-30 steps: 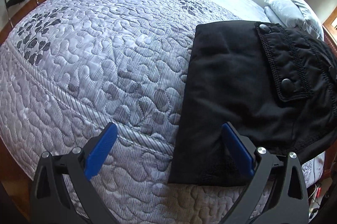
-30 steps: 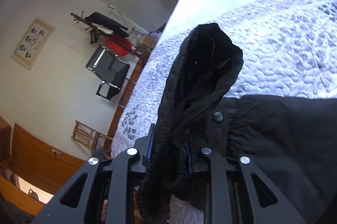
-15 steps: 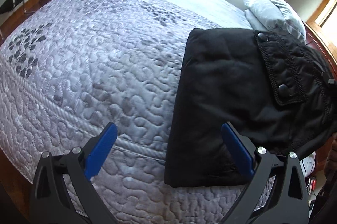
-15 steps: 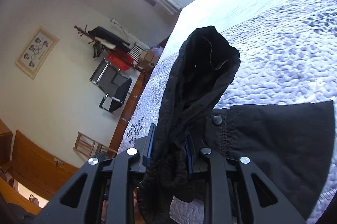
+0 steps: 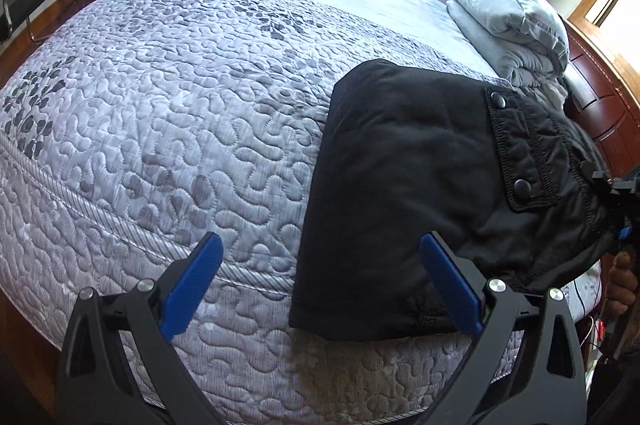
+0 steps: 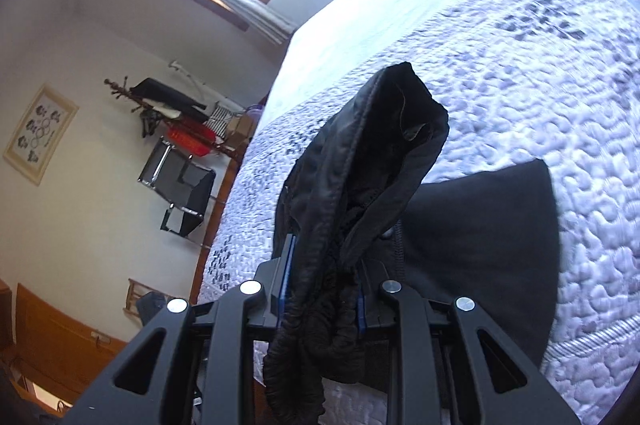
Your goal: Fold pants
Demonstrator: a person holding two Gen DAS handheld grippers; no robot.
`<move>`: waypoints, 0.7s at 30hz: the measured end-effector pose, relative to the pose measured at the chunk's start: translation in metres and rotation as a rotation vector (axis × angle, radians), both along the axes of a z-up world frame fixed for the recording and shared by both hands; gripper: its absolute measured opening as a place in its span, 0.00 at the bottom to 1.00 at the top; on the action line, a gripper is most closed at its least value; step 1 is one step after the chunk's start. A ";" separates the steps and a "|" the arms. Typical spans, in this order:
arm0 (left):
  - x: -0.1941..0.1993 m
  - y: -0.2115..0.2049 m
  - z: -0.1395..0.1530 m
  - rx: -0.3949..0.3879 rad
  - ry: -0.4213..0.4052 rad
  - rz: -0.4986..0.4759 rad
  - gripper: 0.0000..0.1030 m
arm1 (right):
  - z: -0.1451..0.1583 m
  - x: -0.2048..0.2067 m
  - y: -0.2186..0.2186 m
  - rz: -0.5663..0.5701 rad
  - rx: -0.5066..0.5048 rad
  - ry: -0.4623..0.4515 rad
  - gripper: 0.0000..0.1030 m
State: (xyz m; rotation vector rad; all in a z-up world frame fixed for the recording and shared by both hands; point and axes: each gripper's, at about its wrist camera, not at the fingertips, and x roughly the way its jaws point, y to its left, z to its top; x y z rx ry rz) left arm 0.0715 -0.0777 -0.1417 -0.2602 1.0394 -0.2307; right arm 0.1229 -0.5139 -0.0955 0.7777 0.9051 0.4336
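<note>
Black pants (image 5: 400,185) lie folded on the quilted bed (image 5: 168,129), close to its near edge, with a snap-buttoned pocket flap on the right. My left gripper (image 5: 320,285) hovers open above the bed's edge, its right blue pad (image 5: 448,289) over the pants' near corner, nothing between the pads. My right gripper (image 6: 324,281) is shut on the bunched elastic waistband (image 6: 360,177), which stands up in a fold in front of the lens. In the left wrist view the right gripper (image 5: 620,209) shows at the pants' right end, lifting it.
Folded grey bedding (image 5: 508,21) is stacked near the wooden headboard (image 5: 600,113). A black chair (image 6: 176,185) and a coat stand (image 6: 160,105) are against the far wall beyond the bed. A hand (image 5: 620,277) shows at the right edge.
The right gripper has swung sideways with the waistband, so more quilt and less of the pants shows beneath it. The left gripper has drawn back and up from the pants, staying open.
</note>
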 end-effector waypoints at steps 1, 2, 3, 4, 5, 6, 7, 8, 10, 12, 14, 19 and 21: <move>0.000 -0.002 0.000 0.002 0.002 -0.005 0.96 | -0.006 -0.001 -0.003 -0.008 0.003 0.011 0.23; 0.000 -0.003 -0.001 0.005 0.003 -0.010 0.96 | -0.010 -0.002 -0.006 -0.014 0.007 0.019 0.23; 0.000 -0.005 -0.001 0.010 0.005 -0.015 0.96 | -0.014 -0.003 -0.007 -0.018 0.010 0.024 0.23; 0.001 -0.006 -0.002 0.013 0.006 -0.019 0.96 | -0.018 -0.003 -0.009 -0.024 0.014 0.031 0.23; 0.001 -0.008 -0.002 0.015 0.008 -0.023 0.96 | -0.022 -0.004 -0.011 -0.029 0.017 0.037 0.23; 0.001 -0.009 -0.002 0.016 0.010 -0.025 0.96 | -0.025 -0.004 -0.012 -0.034 0.020 0.042 0.23; 0.001 -0.010 -0.003 0.018 0.012 -0.027 0.96 | -0.029 -0.005 -0.013 -0.037 0.025 0.048 0.23; 0.001 -0.011 -0.003 0.019 0.014 -0.028 0.96 | -0.032 -0.005 -0.014 -0.039 0.027 0.051 0.23; 0.000 -0.013 -0.004 0.021 0.017 -0.032 0.96 | -0.037 -0.005 -0.014 -0.045 0.026 0.057 0.23; 0.000 -0.015 -0.005 0.025 0.018 -0.036 0.96 | -0.043 -0.004 -0.017 -0.051 0.018 0.067 0.23; 0.000 -0.017 -0.005 0.031 0.017 -0.042 0.96 | -0.049 -0.004 -0.017 -0.055 0.000 0.080 0.23; 0.002 -0.020 -0.006 0.041 0.023 -0.046 0.96 | -0.073 -0.008 -0.024 -0.073 -0.004 0.131 0.24; 0.003 -0.020 -0.007 0.039 0.028 -0.043 0.96 | -0.082 -0.009 -0.025 -0.078 -0.006 0.139 0.25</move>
